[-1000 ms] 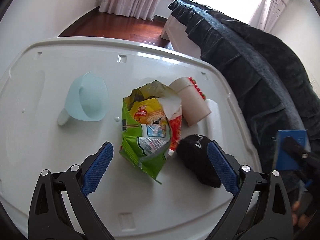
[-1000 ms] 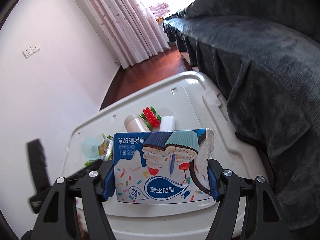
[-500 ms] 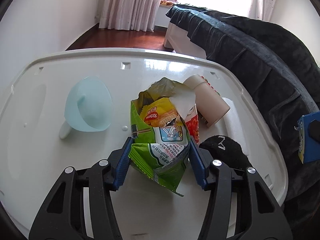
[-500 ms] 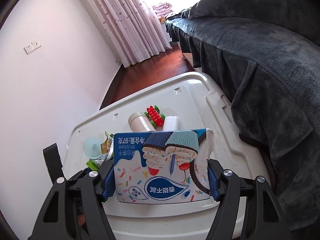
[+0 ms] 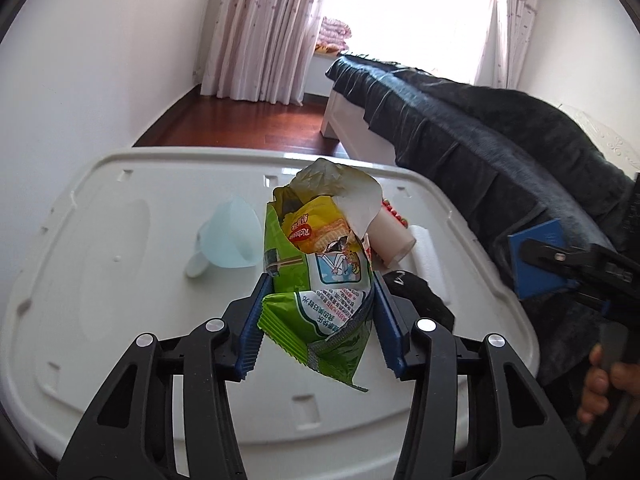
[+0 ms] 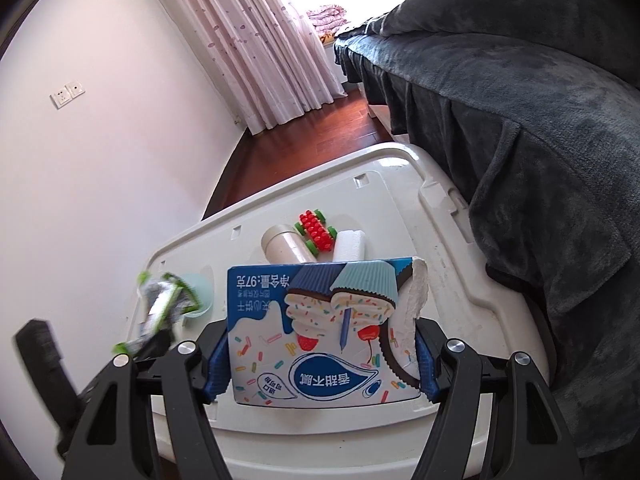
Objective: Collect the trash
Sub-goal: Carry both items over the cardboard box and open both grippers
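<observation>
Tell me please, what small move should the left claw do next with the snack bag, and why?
Probably lift a little more and carry the snack bag away from the white lid. The left claw is shut on the bag's lower part, and the bag seems already off the lid. The right claw is busy holding the blue cookie box, so no trash is within its reach.

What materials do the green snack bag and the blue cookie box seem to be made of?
The green snack bag, gripped by the left gripper, looks like thin glossy plastic film: it crinkles, has a serrated sealed edge and a silvery inside. The blue cookie box, held in the right gripper, looks like printed paperboard with a slight sheen: flat stiff faces and a torn, white fibrous edge.
</observation>
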